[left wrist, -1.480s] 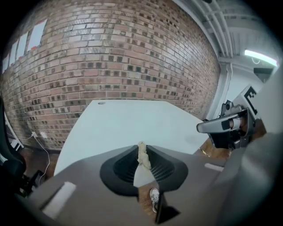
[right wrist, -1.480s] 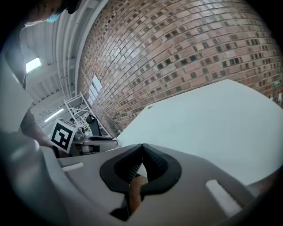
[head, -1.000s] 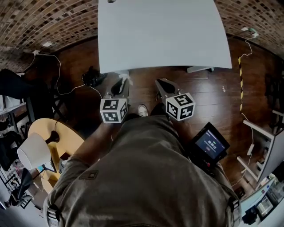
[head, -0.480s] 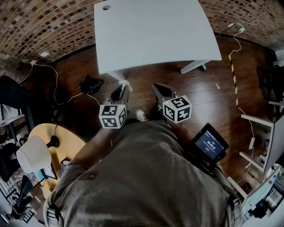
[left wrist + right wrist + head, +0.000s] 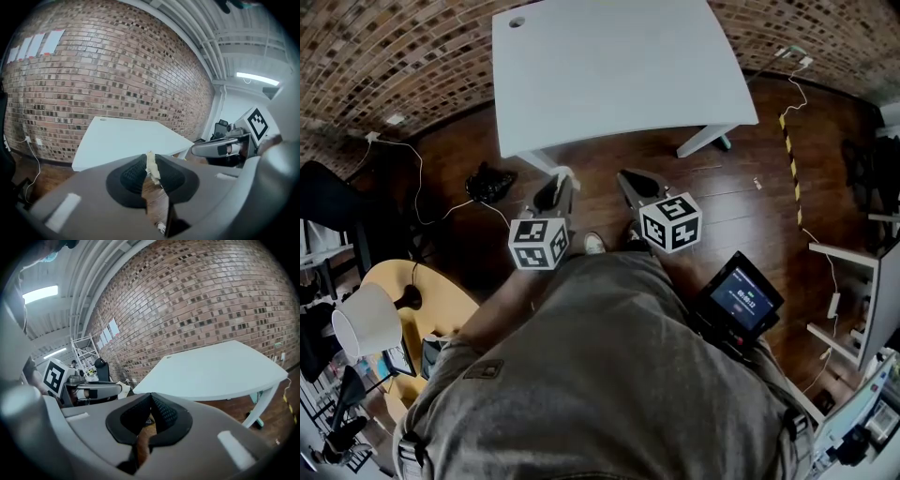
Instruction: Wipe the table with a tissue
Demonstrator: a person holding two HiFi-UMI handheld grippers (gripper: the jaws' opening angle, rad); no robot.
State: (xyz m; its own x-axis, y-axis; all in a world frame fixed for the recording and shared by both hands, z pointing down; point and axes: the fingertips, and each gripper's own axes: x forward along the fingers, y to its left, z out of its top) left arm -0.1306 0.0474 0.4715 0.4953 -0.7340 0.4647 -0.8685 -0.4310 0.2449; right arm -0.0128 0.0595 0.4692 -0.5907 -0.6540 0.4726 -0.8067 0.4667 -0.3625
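Observation:
The white table [image 5: 619, 66] stands ahead of me, its top bare. Both grippers hang over the wooden floor, short of the table's near edge. My left gripper [image 5: 562, 180] is shut on a small scrap of white tissue [image 5: 151, 168], which pokes up between its pads; the tissue [image 5: 566, 172] shows at its tip in the head view. My right gripper [image 5: 626, 176] is shut with nothing between its pads [image 5: 161, 414]. In the left gripper view the table [image 5: 126, 139] lies beyond the jaws and the right gripper [image 5: 220, 147] is off to the right.
A black device with a lit screen [image 5: 741, 300] hangs at my right hip. A round yellow side table with a white lamp [image 5: 366, 323] stands at the left. Cables and a black object [image 5: 487, 183] lie on the floor near the table's white leg [image 5: 708, 141]. Brick wall behind.
The view has shifted so the table sits lower in frame, showing its far corner hole. Both grippers stay shut in front of my body and have drifted slightly up-left.

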